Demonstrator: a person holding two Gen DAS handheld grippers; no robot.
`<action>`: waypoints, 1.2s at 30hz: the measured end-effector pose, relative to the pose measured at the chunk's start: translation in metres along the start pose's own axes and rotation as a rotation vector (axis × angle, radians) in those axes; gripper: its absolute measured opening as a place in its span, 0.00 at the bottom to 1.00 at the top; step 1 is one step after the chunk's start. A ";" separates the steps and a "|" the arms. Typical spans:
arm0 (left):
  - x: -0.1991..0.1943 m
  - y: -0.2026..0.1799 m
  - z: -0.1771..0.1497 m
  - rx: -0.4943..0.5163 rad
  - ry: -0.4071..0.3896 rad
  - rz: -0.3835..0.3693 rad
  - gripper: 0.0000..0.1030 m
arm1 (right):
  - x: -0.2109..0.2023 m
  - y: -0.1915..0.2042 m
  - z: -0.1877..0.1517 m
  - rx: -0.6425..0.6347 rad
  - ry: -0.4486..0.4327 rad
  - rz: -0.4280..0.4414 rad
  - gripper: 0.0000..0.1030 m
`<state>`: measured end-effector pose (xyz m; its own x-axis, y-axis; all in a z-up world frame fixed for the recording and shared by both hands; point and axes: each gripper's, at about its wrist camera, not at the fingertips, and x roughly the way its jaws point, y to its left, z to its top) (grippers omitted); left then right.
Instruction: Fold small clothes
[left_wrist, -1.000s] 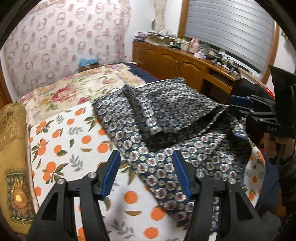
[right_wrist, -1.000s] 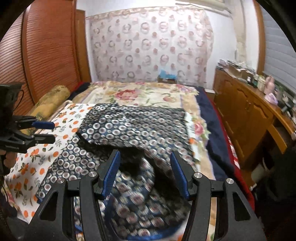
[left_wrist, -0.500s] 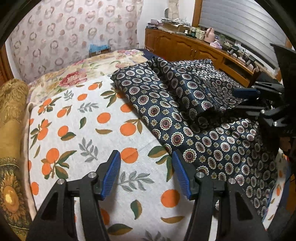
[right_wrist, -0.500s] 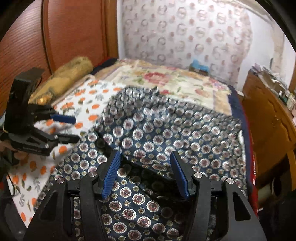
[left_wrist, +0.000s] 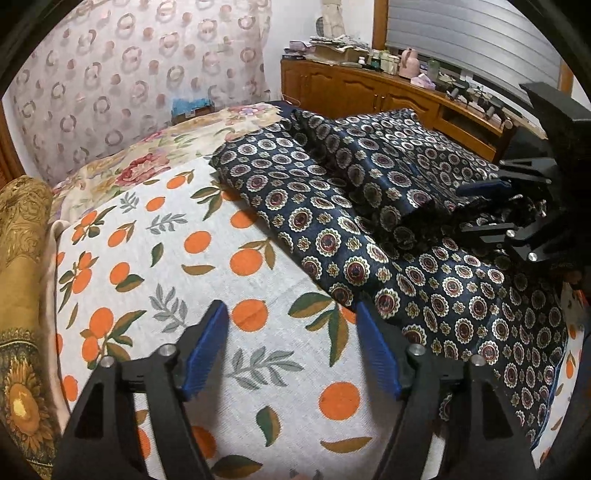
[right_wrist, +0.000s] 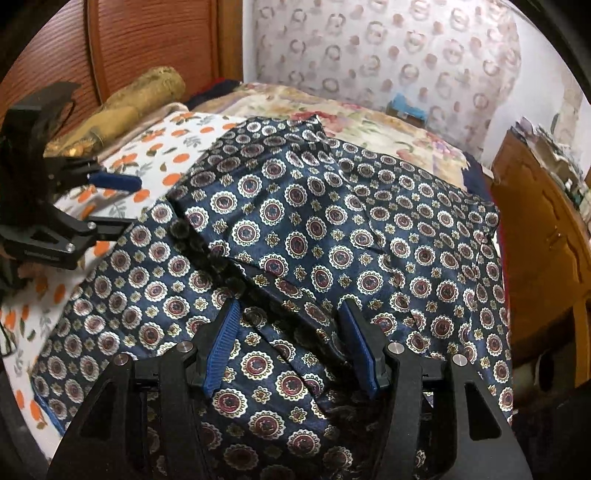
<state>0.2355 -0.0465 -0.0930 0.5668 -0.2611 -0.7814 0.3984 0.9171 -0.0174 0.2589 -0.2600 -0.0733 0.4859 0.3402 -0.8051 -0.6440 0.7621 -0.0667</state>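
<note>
A bed covered by a white sheet printed with oranges and leaves (left_wrist: 155, 266) fills most of both views, with a floral spread (left_wrist: 147, 162) at its far end, a gold bolster (left_wrist: 22, 236) along its left side, and a patterned curtain (left_wrist: 110, 74) on the far wall. A wooden sideboard (left_wrist: 362, 92) crowded with small items runs along the right of the room. On the right half of the bed lies the navy garment with round medallions (left_wrist: 332, 236), partly folded, an upper layer doubled over the lower one and its near edge running diagonally across the orange print. The left gripper (left_wrist: 291, 350) is tilted steeply down over the sheet at the garment's near left edge; its jaws have just been opening and now stand spread wide, with bare sheet between them and the right blue pad (left_wrist: 376, 354) just beside the cloth's hem. Whether that pad touches the cloth cannot be told. The right gripper (right_wrist: 288, 339) points down just as steeply over the near right part of the garment, where the folded layer's edge crosses; its fingers are parted with the fabric lying between them, and the pads (right_wrist: 221, 347) do not visibly pinch it. Each gripper shows at the edge of the other's view.
</note>
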 end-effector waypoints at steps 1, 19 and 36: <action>0.000 -0.001 -0.001 0.002 0.001 0.002 0.74 | 0.001 0.001 0.001 -0.011 0.003 -0.006 0.56; 0.004 0.006 -0.002 -0.048 0.024 0.042 0.95 | -0.010 -0.048 0.024 0.046 -0.062 -0.105 0.03; -0.040 0.019 0.003 -0.130 -0.129 -0.023 0.95 | -0.019 -0.140 0.037 0.305 -0.097 -0.254 0.21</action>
<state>0.2224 -0.0198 -0.0608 0.6493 -0.3116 -0.6938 0.3209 0.9393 -0.1215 0.3617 -0.3530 -0.0272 0.6698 0.1594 -0.7253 -0.2986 0.9521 -0.0664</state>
